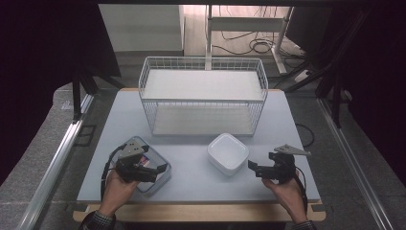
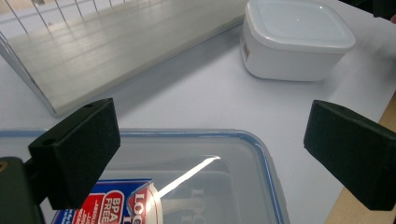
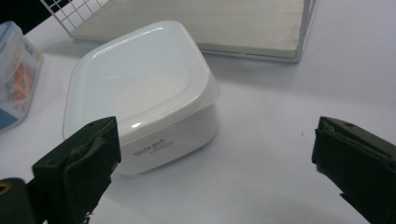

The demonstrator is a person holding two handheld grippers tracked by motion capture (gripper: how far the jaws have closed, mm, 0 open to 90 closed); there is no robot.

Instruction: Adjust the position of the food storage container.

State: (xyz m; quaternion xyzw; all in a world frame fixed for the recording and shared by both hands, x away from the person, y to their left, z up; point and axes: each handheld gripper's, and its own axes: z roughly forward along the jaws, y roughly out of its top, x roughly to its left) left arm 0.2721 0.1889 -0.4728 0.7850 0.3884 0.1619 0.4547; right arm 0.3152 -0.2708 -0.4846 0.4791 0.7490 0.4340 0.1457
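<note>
White plastic first: one lidded white container [image 1: 228, 153] sits on the pale worktop [image 1: 191, 177], just in front of the wire rack [image 1: 203, 96], and the right tool [image 1: 262, 171] hovers beside it on the person's right, not touching. Its jaws are spread wide with nothing between them; in the right gripper view the white tub [image 3: 140, 93] lies ahead and toward the left jaw, so I'd judge the tool is lining up for a reach rather than gripping.

Over on the other side, the left tool [image 1: 152, 172] hangs directly above the clear container with the blue-rimmed lid [image 1: 160, 175], which rests near the front left of the worktop. Jaws spread wide here too, nothing pinched; the left gripper view looks straight down onto that clear lid [image 2: 196, 177] and a red and blue label [image 2: 107, 203] inside. That placement looks like a set-up for taking the box from above or by its edge.

Both boxes are well apart from each other, each nearest its own hand, which probably lets the two hands work without crossing.

The count: two containers, one white, one clear. Two tools, one per hand. One wire rack with two shelf boards, upper and lower, both bare, its open front facing the person, a likely home for the boxes.
</note>
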